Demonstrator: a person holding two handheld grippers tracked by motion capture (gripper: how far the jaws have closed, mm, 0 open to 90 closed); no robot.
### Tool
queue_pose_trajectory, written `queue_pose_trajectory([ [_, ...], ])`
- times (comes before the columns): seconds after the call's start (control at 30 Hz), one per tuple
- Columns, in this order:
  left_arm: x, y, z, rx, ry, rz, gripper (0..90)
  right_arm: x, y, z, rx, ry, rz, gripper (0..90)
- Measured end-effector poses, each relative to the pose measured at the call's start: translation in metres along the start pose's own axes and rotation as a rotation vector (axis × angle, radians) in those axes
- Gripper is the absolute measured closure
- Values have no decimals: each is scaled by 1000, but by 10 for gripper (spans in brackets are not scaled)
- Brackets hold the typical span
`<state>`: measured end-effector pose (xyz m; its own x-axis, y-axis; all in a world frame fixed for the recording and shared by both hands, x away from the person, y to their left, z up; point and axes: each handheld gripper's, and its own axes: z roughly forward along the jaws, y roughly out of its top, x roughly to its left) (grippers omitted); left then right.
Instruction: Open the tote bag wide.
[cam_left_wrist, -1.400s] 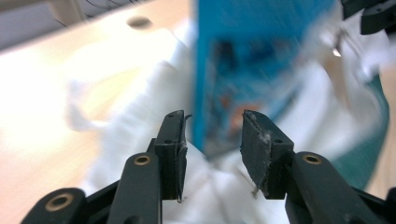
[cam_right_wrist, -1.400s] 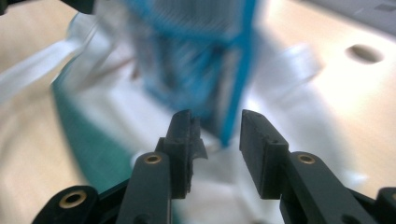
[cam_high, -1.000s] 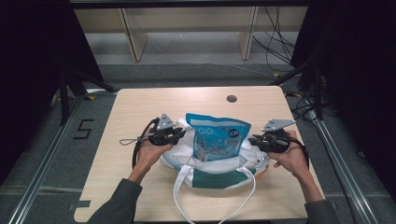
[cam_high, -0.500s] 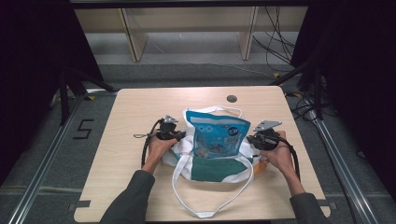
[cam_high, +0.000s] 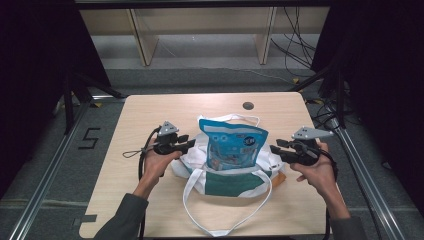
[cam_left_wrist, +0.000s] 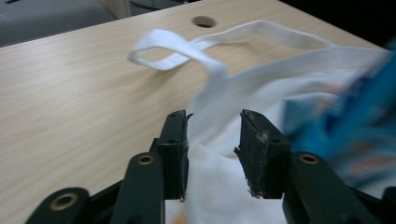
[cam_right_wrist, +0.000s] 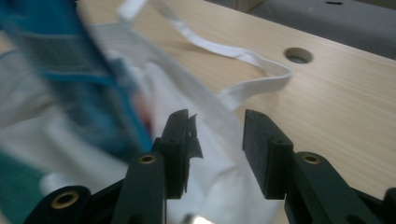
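A white tote bag (cam_high: 235, 182) with a green panel lies on the wooden table (cam_high: 150, 115). A blue snack bag (cam_high: 231, 145) stands upright in its mouth. My left gripper (cam_high: 192, 144) is at the tote's left edge and my right gripper (cam_high: 272, 149) at its right edge. In the left gripper view, the left gripper (cam_left_wrist: 214, 126) is open, with white tote cloth (cam_left_wrist: 215, 186) lying loose between its jaws and the snack bag (cam_left_wrist: 359, 121) blurred at the right. The right gripper (cam_right_wrist: 215, 126) is also open over white cloth (cam_right_wrist: 219, 186), with the snack bag (cam_right_wrist: 70, 70) to its left.
One white handle (cam_high: 215, 231) loops toward the table's near edge; the other (cam_high: 235, 118) lies behind the bag. A round cable hole (cam_high: 248, 105) sits at the table's far side. Dark frame posts and cables stand around the table, with shelving beyond.
Both grippers have drawn slightly outward from the bag's sides. The far handle now lies on the table behind the snack bag. The near handle loop has shifted a little.
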<state>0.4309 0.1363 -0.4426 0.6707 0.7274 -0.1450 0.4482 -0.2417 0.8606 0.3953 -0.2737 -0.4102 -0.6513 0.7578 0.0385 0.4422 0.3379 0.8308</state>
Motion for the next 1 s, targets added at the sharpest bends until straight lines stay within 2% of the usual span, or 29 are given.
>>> queue_pose_trajectory([
  [0.03,-7,-3,-5,6,-19,19,666,8,-2,-4,11,25,-8,610],
  [0.07,-15,-7,-9,7,-31,39,679,15,-4,-5,23,43,-37,598],
  [0.1,-19,-10,-12,14,-41,51,682,23,-8,-7,49,74,-35,581],
  [0.17,-24,-14,-17,15,-67,70,681,30,-11,-6,47,111,-71,555],
  [0.2,-26,-16,-17,5,-80,59,681,34,-13,-5,46,140,-86,551],
  [0.27,-30,-19,-15,18,-104,46,688,41,-14,-1,56,162,-94,544],
  [0.37,-36,-31,-8,56,-110,75,726,49,-17,7,97,206,-136,661],
  [0.4,-36,-35,-6,79,-116,94,743,52,-20,11,140,212,-160,731],
  [0.43,-37,-39,-4,85,-105,97,760,55,-24,14,163,212,-189,779],
  [0.47,-37,-43,-4,117,-91,123,782,55,-27,17,189,197,-203,792],
  [0.5,-39,-49,-1,138,-53,143,805,57,-32,22,205,184,-207,805],
  [0.53,-37,-53,1,158,-51,179,825,56,-37,28,226,172,-231,817],
  [0.6,-36,-61,7,176,-31,153,862,56,-45,37,275,158,-231,821],
  [0.63,-35,-66,11,192,-35,159,869,57,-48,42,281,153,-235,823],
  [0.67,-34,-69,14,207,-23,187,874,58,-52,47,296,138,-242,824],
  [0.7,-33,-71,17,217,-21,196,876,59,-54,51,310,138,-231,825],
  [0.73,-34,-73,19,218,-14,172,879,58,-55,53,303,132,-228,826],
  [0.8,-33,-72,19,221,-13,193,886,58,-56,54,299,132,-226,826],
  [0.83,-35,-73,19,218,-5,171,886,58,-56,54,293,125,-230,825],
  [0.93,-35,-73,19,218,-3,170,885,61,-57,54,295,102,-225,824],
  [1.0,-36,-72,20,216,0,176,886,60,-57,55,286,93,-239,824],
])
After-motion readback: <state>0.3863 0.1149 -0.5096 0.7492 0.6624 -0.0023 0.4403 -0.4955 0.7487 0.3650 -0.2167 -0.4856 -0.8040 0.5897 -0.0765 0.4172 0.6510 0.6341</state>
